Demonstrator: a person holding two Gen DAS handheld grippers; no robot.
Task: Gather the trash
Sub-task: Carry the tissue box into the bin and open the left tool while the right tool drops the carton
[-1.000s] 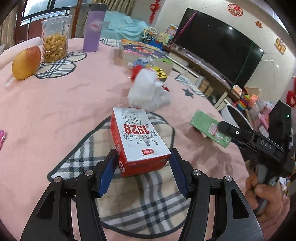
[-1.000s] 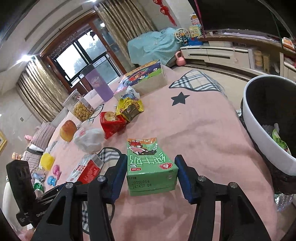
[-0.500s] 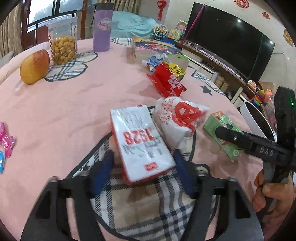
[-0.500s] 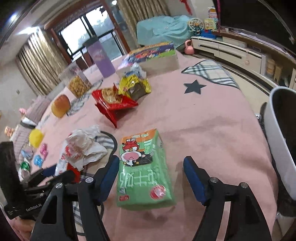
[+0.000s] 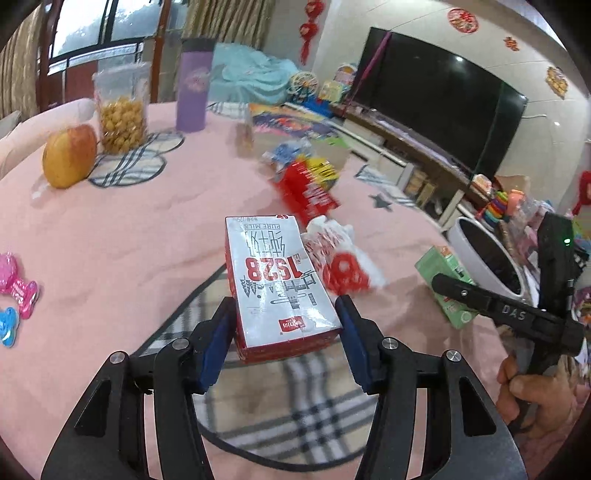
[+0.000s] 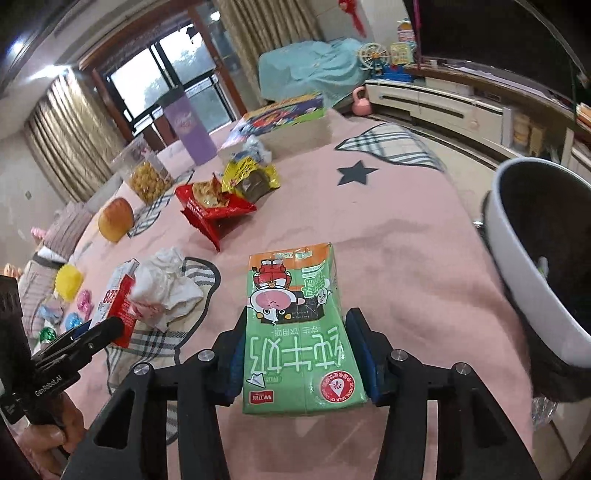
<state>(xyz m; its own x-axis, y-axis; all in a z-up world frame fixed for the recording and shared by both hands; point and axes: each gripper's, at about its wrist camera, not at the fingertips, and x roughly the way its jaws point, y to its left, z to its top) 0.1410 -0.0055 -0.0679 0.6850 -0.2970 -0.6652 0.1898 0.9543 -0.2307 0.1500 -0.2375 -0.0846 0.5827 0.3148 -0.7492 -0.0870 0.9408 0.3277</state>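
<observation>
Both cartons now lifted: red carton [image 5: 277, 286] in left tongs [image 5: 286, 341], right tongs [image 6: 297, 360] closing on green carton [image 6: 295, 328].

A living room in daylight. At the far end a tall window [image 6: 173, 74] with a dark wooden frame has striped beige curtains [image 6: 74, 136] on both sides. A sofa under a light blue cover [image 6: 306, 70] stands near it. Along the right wall a large dark television [image 5: 436, 99] sits on a long low cabinet [image 6: 436, 103], with red paper ornaments [image 5: 461, 18] on the pale wall above. The floor [image 6: 465, 147] looks pale.
</observation>
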